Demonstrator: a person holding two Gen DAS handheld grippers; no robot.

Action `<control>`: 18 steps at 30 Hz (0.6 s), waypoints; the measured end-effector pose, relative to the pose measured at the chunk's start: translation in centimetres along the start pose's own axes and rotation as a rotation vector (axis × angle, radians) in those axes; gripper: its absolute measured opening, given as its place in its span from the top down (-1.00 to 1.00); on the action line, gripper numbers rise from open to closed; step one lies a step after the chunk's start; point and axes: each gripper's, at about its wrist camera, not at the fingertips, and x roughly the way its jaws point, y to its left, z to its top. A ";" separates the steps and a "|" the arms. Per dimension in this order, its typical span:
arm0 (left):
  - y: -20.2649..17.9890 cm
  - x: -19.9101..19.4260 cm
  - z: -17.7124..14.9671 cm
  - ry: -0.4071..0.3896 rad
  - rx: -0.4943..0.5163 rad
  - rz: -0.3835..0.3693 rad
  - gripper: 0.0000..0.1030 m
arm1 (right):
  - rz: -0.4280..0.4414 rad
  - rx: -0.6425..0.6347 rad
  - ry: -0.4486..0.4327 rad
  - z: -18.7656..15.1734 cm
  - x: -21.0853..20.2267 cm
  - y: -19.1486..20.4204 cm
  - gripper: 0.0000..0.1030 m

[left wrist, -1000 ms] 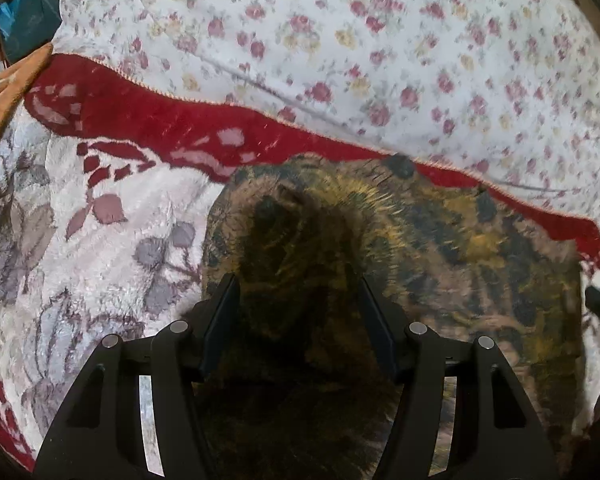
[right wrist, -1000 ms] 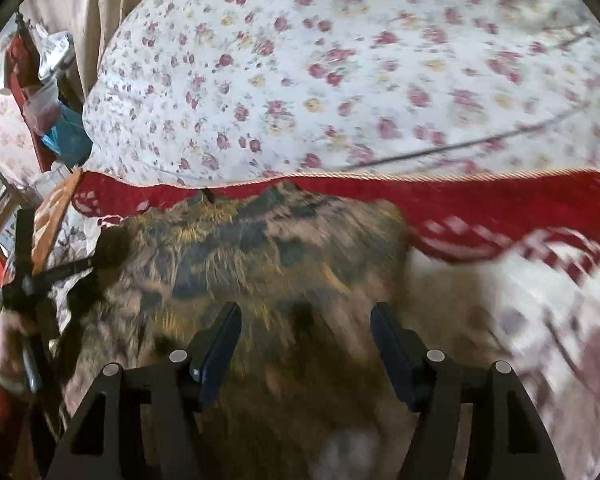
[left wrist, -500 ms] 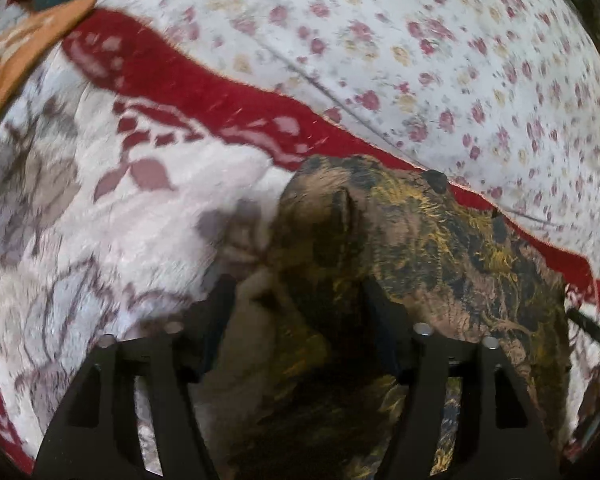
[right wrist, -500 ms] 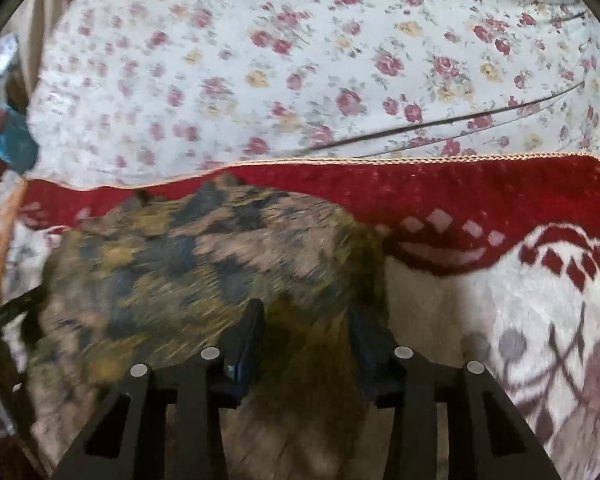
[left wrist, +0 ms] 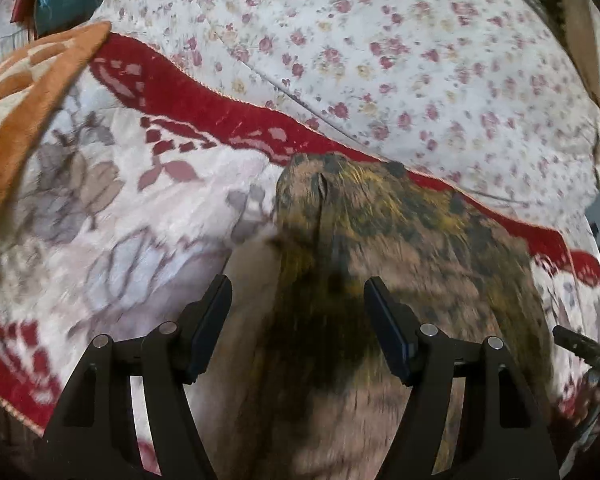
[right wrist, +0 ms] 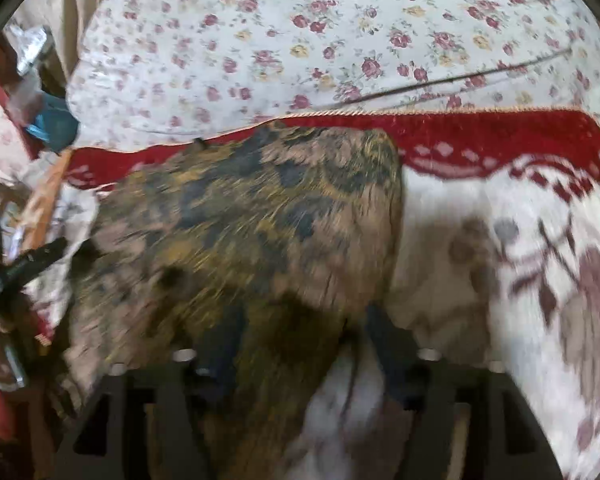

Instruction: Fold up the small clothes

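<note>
The brown-and-yellow patterned garment lies mid-frame on the red-bordered blanket, below the floral sheet. The left gripper is spread wide, pads clear of the cloth. The right gripper is opening, the garment's edge lying between its blurred pads.

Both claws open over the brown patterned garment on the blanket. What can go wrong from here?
1. The left claw stands open above the brown patterned garment, nothing pinned, so the fold may relax.
2. The right claw is opening at the garment's edge; cloth lying between its fingers could snag and drag.
3. The red-and-white blanket underneath looks soft; a re-grip might catch it too.
</note>
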 end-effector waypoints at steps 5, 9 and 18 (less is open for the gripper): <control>1.4 -4.1 -4.3 0.040 -0.002 -0.027 -0.34 | 0.043 -0.028 0.048 -5.3 -2.8 1.9 -0.50; 1.7 -6.2 -7.6 0.074 0.017 -0.021 -0.34 | 0.077 -0.044 0.072 -9.0 -3.7 3.1 -0.50; 2.1 -7.0 -13.9 0.184 0.025 0.012 -0.34 | 0.107 -0.052 0.130 -13.1 -3.0 4.0 -0.50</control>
